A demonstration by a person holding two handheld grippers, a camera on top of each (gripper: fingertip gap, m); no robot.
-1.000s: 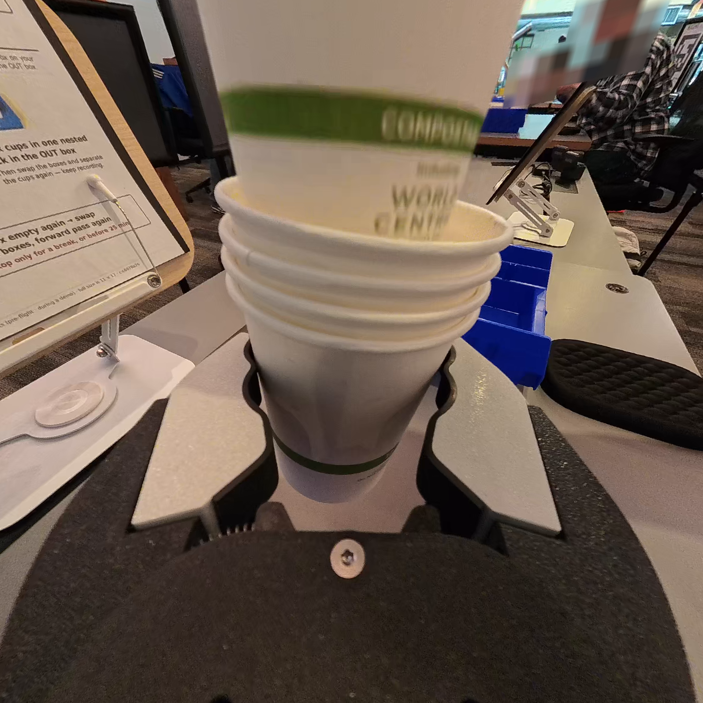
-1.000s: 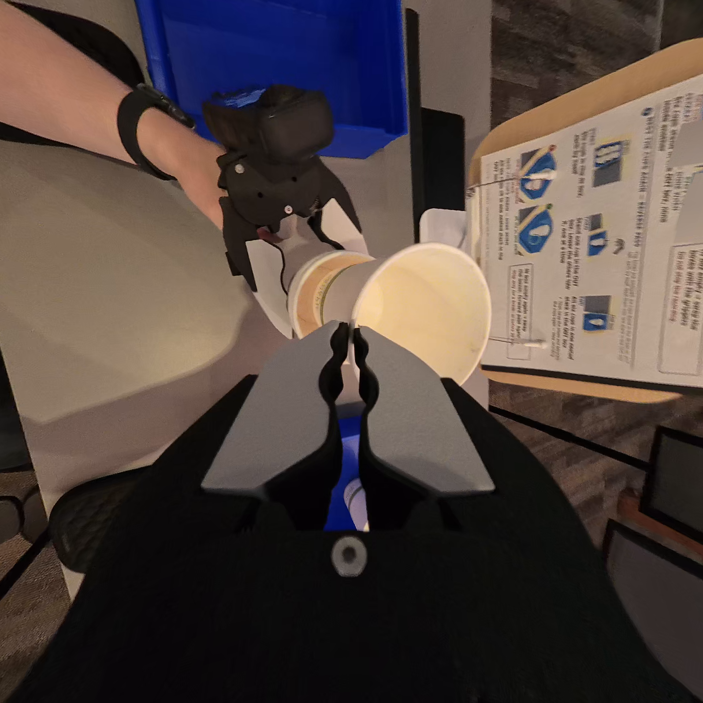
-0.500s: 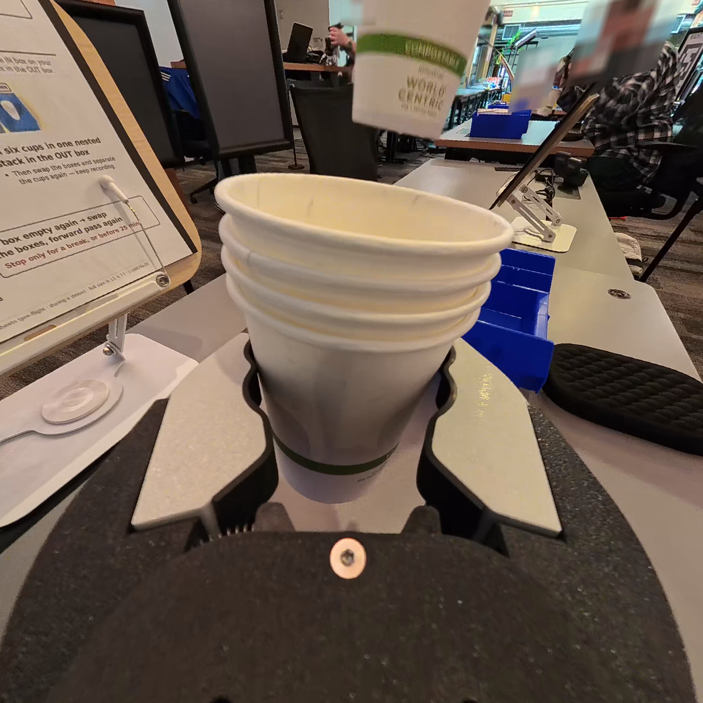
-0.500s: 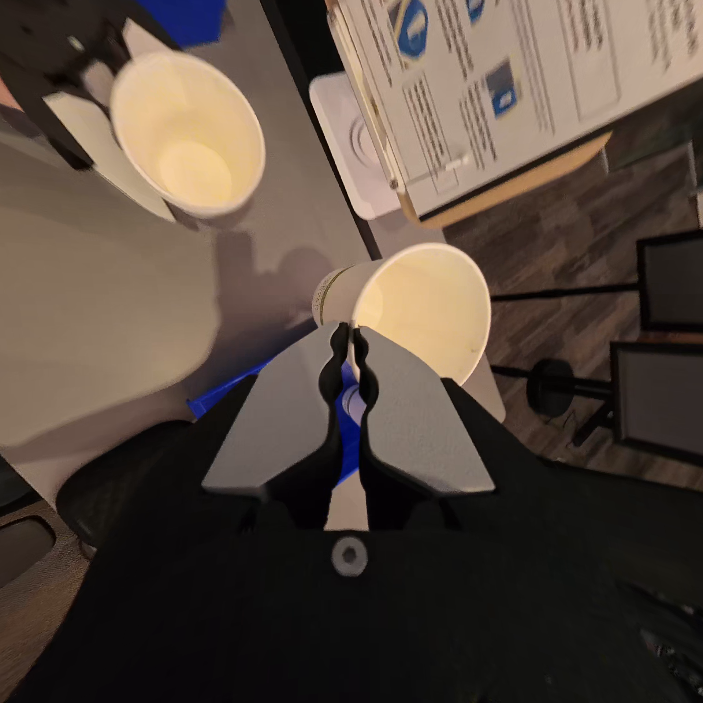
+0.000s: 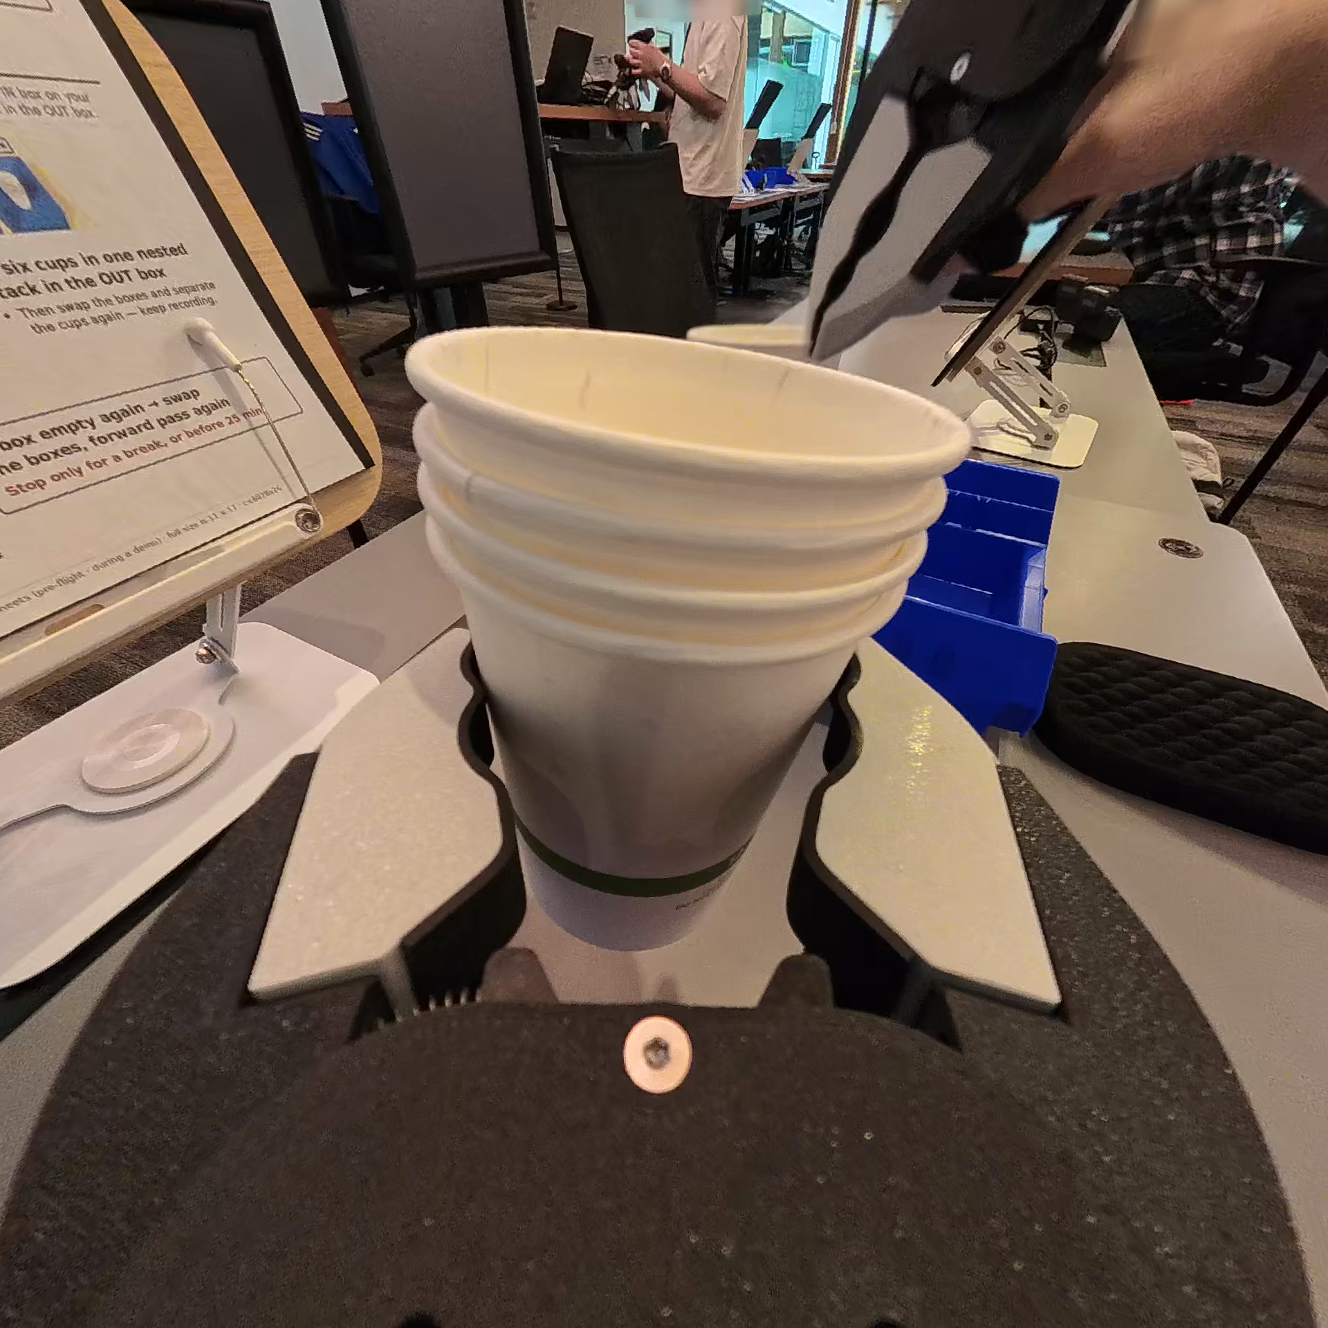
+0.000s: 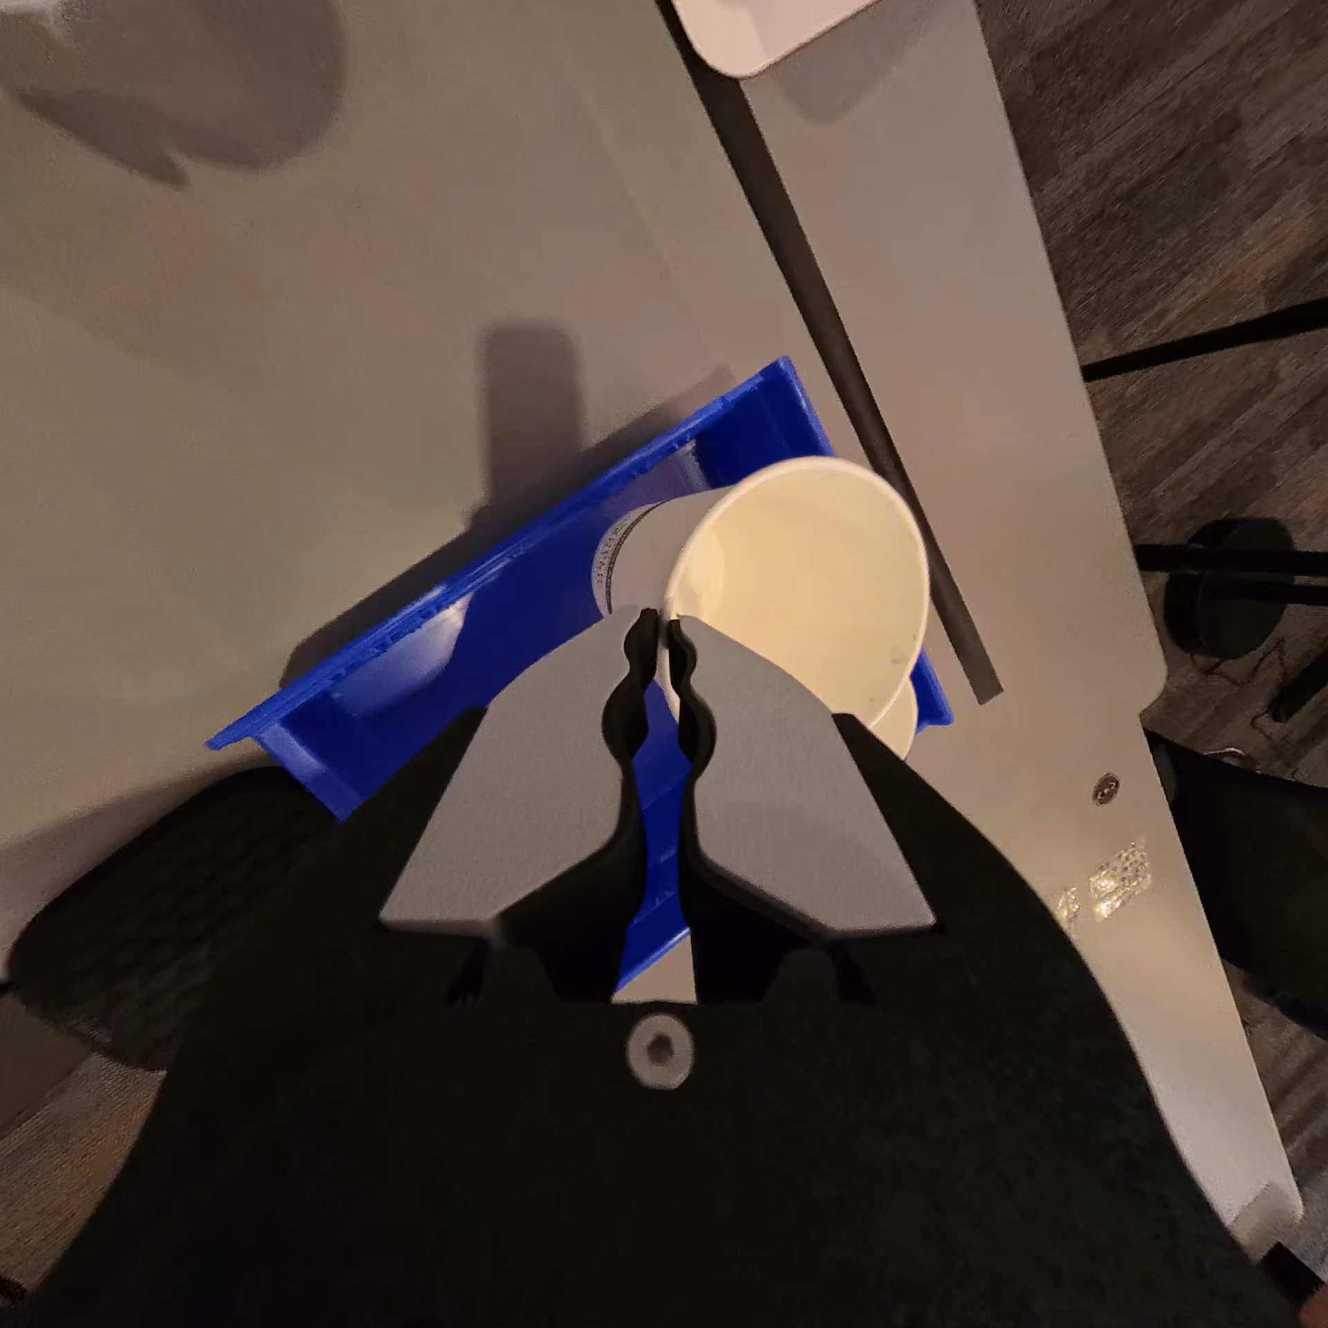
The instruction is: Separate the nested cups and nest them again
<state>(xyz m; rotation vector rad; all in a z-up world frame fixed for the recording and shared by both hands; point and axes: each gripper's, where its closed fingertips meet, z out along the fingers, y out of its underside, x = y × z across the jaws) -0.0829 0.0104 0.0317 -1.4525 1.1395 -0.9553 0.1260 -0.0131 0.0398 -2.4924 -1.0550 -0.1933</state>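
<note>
My left gripper [image 5: 661, 665] is shut on a stack of several nested white paper cups [image 5: 647, 754] with a green band near the base, held upright just above the grey table [image 5: 1150, 596]. My right gripper [image 6: 657, 618] is shut on the rim of a single white cup [image 6: 798, 575], held tilted over the blue bin [image 6: 503, 611]. A second cup rim [image 6: 904, 718] shows under it in the bin. In the left wrist view the right gripper [image 5: 826, 338] hangs at the upper right behind the stack, with its cup's rim [image 5: 747, 334] just visible.
An instruction board [image 5: 144, 323] on a white stand is at the left. A black wrist pad [image 5: 1186, 733] lies right of the blue bin [image 5: 992, 575]. A tablet stand [image 5: 1027, 409] is farther back. The table edge [image 6: 898, 467] runs close beside the bin.
My right gripper lifted the top cup out of the stack and carried it away to above the blue bin. The left gripper and its stack stayed still.
</note>
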